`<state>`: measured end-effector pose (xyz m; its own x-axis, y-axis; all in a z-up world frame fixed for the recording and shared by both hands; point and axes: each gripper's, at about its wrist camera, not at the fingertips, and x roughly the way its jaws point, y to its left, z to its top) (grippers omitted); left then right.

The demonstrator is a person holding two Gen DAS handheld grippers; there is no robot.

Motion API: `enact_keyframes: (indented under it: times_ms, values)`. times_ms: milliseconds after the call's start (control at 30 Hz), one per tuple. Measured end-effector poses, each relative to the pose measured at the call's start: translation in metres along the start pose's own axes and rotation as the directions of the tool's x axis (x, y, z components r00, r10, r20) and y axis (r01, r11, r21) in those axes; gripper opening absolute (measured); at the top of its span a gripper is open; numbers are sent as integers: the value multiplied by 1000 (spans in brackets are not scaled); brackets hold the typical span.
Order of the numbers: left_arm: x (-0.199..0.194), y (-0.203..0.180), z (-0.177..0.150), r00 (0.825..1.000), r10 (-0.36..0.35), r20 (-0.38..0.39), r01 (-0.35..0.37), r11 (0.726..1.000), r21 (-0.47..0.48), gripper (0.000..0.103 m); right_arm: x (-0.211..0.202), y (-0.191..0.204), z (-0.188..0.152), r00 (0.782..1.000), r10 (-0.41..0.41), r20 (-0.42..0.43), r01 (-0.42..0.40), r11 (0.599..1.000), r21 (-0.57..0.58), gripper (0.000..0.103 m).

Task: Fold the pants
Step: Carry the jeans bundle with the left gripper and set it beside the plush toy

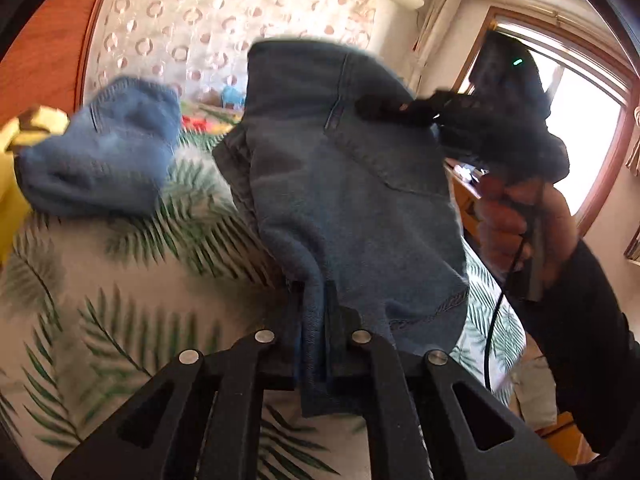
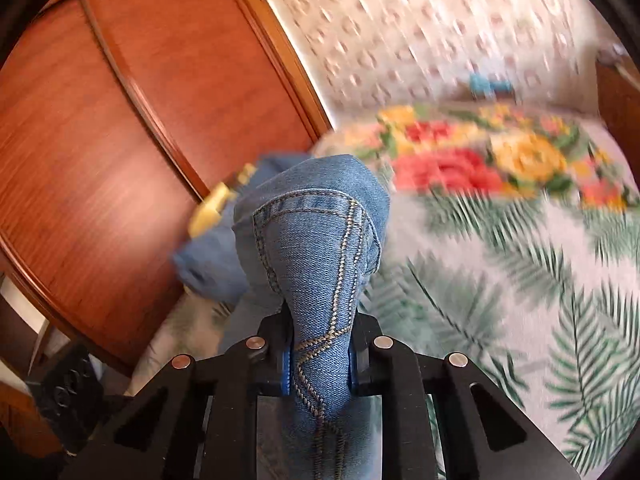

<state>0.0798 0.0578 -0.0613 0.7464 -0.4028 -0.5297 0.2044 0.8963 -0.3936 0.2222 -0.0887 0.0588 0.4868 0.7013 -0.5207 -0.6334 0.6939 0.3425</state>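
Two grippers are clamped on the pants (image 1: 352, 184), which are held up in the air above the bed (image 1: 120, 340) rather than laid out on it. In the left wrist view, the left gripper (image 1: 316, 344) at lower centre is closed on a bunched edge of dark blue denim, and the cloth rises from it through the middle of the frame. The right gripper (image 1: 384, 109) is seen at centre right, gripped by the person's right hand (image 1: 516, 232), its tip pinched onto the cloth near a stitched back pocket. In the right wrist view, the right gripper (image 2: 320, 356) at lower centre is shut on a thick seamed roll of lighter-looking denim with tan double stitching. The task is judged to be at an early or middle stage: no flat, finished fold is visible, and laying the garment down, aligning it and folding it appear to be left. The pants look rumpled and draped, and a loose part trails toward the left of the frame, beside something yellow (image 1: 28, 128). The bed cover is printed with palm leaves, and a wooden wardrobe (image 2: 120, 100) is seen at upper left.
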Motion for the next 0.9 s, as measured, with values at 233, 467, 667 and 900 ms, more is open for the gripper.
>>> enact_keyframes:
  times_ms: [233,467,667,900]
  values:
    - [-41,28,52,991,55,118,-54,998,-11,8,-10,63,59,994,56,90,-45,992,-118,19]
    - [-102,72,88,962,161,219,-150,987,-65,8,31,111,119,982,165,88,-147,973,-179,19]
    - [-115,118,117,931,285,226,-273,958,-84,8,104,105,160,946,313,91,-303,947,-106,19]
    - [-15,175,121,943,332,16,-329,941,-83,8,247,-9,149,989,140,-52,-137,989,58,27]
